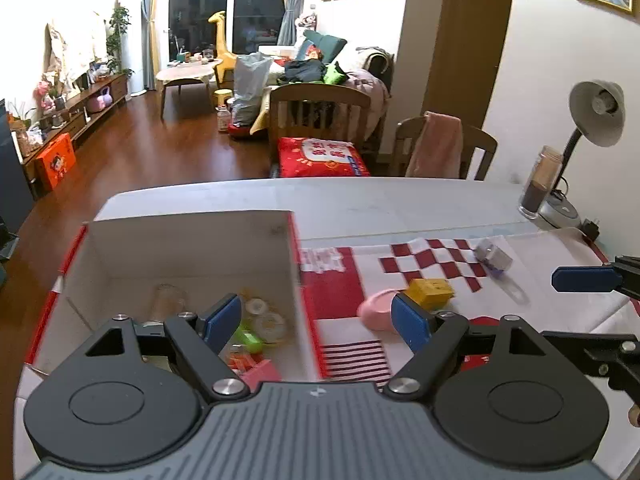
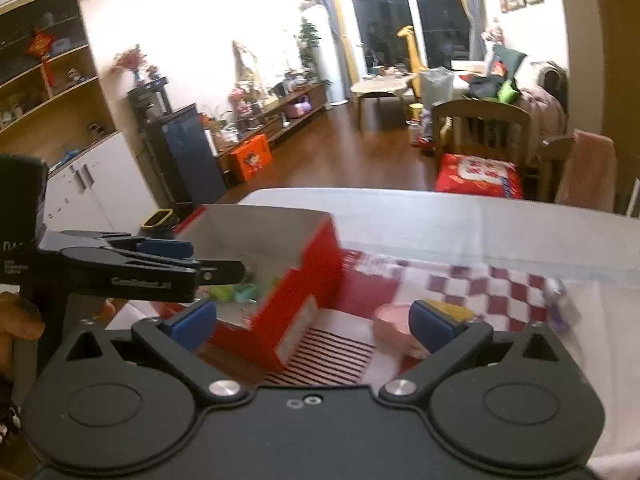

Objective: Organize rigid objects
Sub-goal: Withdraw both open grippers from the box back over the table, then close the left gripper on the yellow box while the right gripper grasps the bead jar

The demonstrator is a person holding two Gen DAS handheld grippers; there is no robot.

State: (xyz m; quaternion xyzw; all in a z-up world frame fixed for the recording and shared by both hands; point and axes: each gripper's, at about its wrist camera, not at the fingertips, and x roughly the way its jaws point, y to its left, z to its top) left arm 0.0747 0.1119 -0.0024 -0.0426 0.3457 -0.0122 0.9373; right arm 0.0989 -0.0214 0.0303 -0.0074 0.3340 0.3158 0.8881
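A red box with a white inside (image 1: 192, 240) stands on the table and holds several small items, among them a clear cup (image 1: 168, 300) and a green piece (image 1: 248, 338). My left gripper (image 1: 316, 322) is open and empty, straddling the box's right wall. On the patterned cloth (image 1: 424, 264) lie a pink dish (image 1: 376, 310), a yellow block (image 1: 430, 292) and a silver-purple item (image 1: 494, 258). My right gripper (image 2: 312, 324) is open and empty over the box's red corner (image 2: 304, 300); the pink dish (image 2: 390, 320) and the yellow block (image 2: 450, 308) lie by its right finger.
A desk lamp (image 1: 592, 120) and a glass jar (image 1: 540, 184) stand at the table's far right. Wooden chairs (image 1: 320, 116) stand beyond the far edge. The left gripper's body (image 2: 120, 268) reaches across the left of the right wrist view.
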